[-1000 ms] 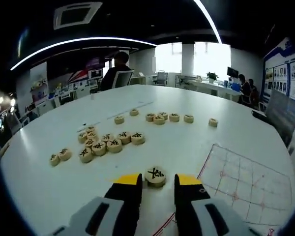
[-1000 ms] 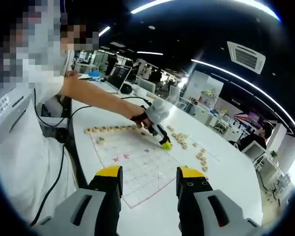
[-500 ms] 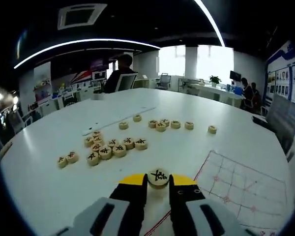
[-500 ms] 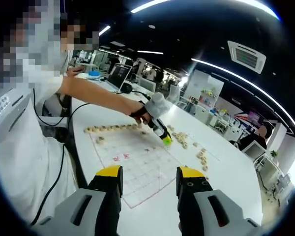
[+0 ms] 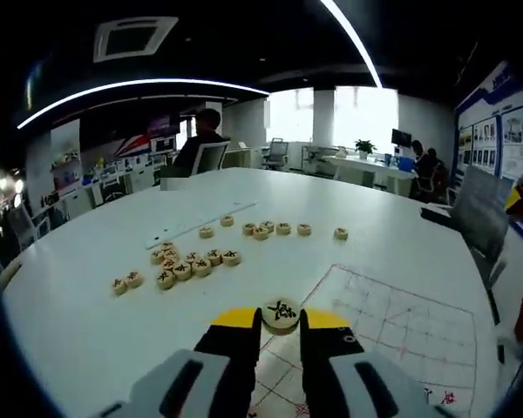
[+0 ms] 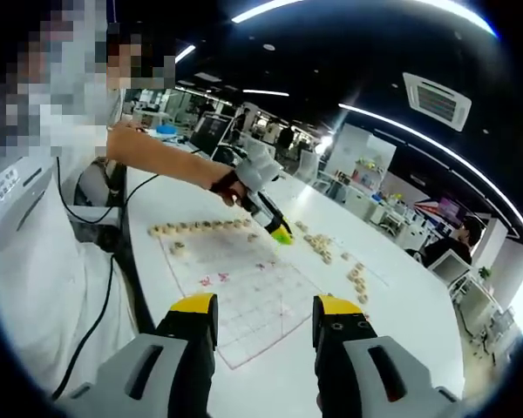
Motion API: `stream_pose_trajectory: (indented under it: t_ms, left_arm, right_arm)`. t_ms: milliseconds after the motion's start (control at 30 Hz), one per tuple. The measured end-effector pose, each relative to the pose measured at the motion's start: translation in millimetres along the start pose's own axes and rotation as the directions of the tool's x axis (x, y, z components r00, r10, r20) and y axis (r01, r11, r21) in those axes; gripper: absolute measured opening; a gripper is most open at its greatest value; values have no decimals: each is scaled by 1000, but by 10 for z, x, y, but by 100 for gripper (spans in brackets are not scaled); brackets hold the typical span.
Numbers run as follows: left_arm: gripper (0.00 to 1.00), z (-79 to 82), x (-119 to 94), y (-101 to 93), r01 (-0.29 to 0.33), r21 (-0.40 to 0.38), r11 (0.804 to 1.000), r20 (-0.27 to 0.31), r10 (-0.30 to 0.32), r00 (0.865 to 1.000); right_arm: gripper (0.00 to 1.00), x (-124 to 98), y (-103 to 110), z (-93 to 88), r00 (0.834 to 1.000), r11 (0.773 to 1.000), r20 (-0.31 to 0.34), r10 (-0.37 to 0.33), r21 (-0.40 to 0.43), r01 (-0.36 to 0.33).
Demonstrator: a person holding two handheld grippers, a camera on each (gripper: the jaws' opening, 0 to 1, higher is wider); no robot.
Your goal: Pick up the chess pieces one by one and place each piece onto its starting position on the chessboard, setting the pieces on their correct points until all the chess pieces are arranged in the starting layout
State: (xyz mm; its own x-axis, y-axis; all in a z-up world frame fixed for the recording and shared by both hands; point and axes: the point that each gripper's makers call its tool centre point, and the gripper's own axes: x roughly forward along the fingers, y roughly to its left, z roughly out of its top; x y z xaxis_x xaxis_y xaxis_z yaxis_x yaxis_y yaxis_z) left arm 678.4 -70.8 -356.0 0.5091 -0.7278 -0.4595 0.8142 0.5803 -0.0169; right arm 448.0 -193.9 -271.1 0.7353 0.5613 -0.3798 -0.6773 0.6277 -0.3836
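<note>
My left gripper (image 5: 281, 320) is shut on a round wooden chess piece (image 5: 281, 314) with a black character, held up above the near corner of the paper chessboard (image 5: 401, 326). Loose pieces lie in a cluster (image 5: 192, 266) and in a row (image 5: 270, 230) further out on the white table. In the right gripper view the left gripper (image 6: 279, 234) hangs over the far side of the chessboard (image 6: 244, 287), where a row of placed pieces (image 6: 200, 227) lines the edge. My right gripper (image 6: 263, 324) stands open and empty, above the board's near part.
The person's arm (image 6: 161, 161) reaches across the right gripper view from the left, with cables (image 6: 113, 261) beside the table edge. More loose pieces (image 6: 359, 279) lie right of the board. Office chairs (image 5: 211, 157) and seated people are beyond the round table (image 5: 87, 322).
The left gripper closed on the chess piece, lifted it off the table and moved it over the board. The right gripper has stayed still and open.
</note>
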Motion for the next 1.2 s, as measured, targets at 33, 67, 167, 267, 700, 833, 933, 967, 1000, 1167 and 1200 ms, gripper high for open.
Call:
stream_pose_trajectory:
  t_ms: [33,67,167,267,700,833,933,967,1000,1167,1200]
  left_arm:
    - [20,-10,-21,4,0,1,1000,0,0,1000]
    - [20,-16,-37,10,1,-1,1000,2,-1,1000]
    - [20,-53,-94,33,6,-5,1000,1,-6,1000]
    - [20,-88,-142,81,4,-2,1000,-2,-4,1000]
    - [20,-362,-110,170,-9,12,1000,-67,10,998]
    - [20,-454,-55,180,-27,26,999,-102,30,994]
    - [20,-468,-1,224,-55,14,998,-118,56,991]
    - [20,-474,10,237,-61,11,998,-124,62,990]
    - [20,-473,20,247,-64,9,998,-124,65,990]
    - [20,-539,48,314,-83,-5,997,-149,81,986]
    - [20,-536,43,313,-82,-23,996,-147,78,986]
  right_arm:
    - [44,8,7,-4,1000,1000,-2,2,0,-2]
    - [44,12,13,-9,1000,1000,-4,4,-1,-4]
    - [44,10,16,-11,1000,1000,-5,5,-2,-5]
    - [44,7,4,-10,1000,1000,-4,0,2,0]
    - [44,33,24,-22,1000,1000,-10,6,0,-6]
    - [44,14,31,-4,1000,1000,-5,2,-3,-2]
    - [44,13,24,-6,1000,1000,-6,1,-3,-1]
    - [44,14,22,-8,1000,1000,-7,1,-3,-1]
    - [44,13,24,-6,1000,1000,-6,2,-4,-2]
    - [44,-6,14,5,1000,1000,-1,0,-6,0]
    - [44,1,10,0,1000,1000,-2,0,-5,0]
